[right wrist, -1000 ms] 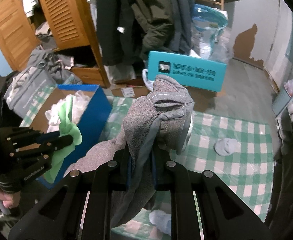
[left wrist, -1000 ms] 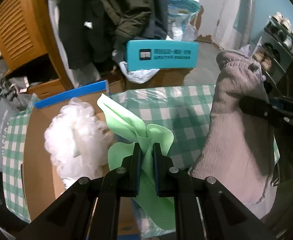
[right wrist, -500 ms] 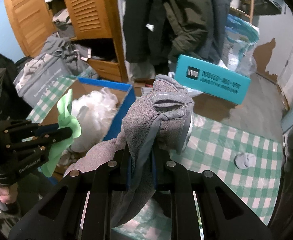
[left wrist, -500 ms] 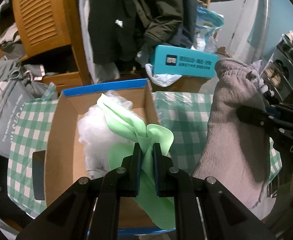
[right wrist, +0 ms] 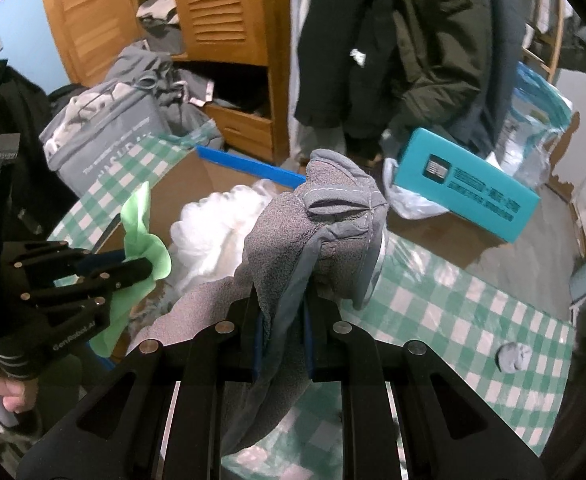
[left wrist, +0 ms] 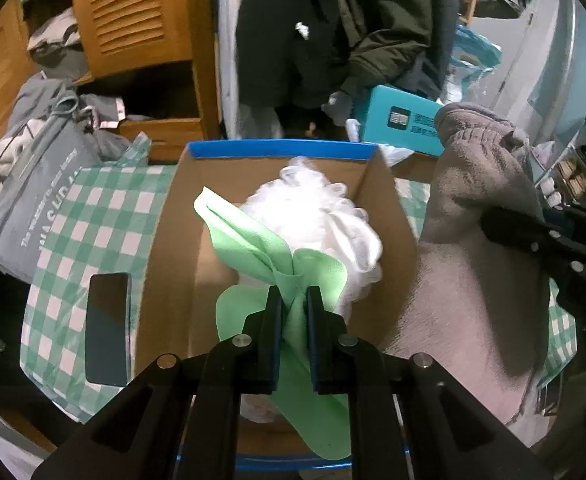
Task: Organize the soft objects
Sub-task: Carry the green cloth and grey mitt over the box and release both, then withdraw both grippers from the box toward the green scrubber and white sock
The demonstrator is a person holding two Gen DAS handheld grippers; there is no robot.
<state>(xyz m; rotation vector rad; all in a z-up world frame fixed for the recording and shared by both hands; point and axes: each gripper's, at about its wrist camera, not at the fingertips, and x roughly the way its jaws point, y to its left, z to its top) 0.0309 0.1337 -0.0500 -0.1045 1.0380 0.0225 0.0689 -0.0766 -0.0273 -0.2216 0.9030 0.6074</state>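
My left gripper (left wrist: 294, 300) pinches the light-green cloth (left wrist: 253, 240) directly above the open blue-rimmed cardboard box (left wrist: 165, 248), nearer than my right gripper (right wrist: 280, 308), which clamps the grey fleece towel (right wrist: 293, 240) beside the box's right wall.

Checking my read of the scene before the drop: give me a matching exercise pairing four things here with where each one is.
Things:
1. light green cloth
2. grey fleece towel
3. white fluffy mesh puff
4. small grey balled sock

Places:
A. lying alone on the green checked tablecloth
B. inside the blue-rimmed cardboard box
C. clamped in the left gripper
D. clamped in the right gripper

Pairs: 1-C, 2-D, 3-B, 4-A
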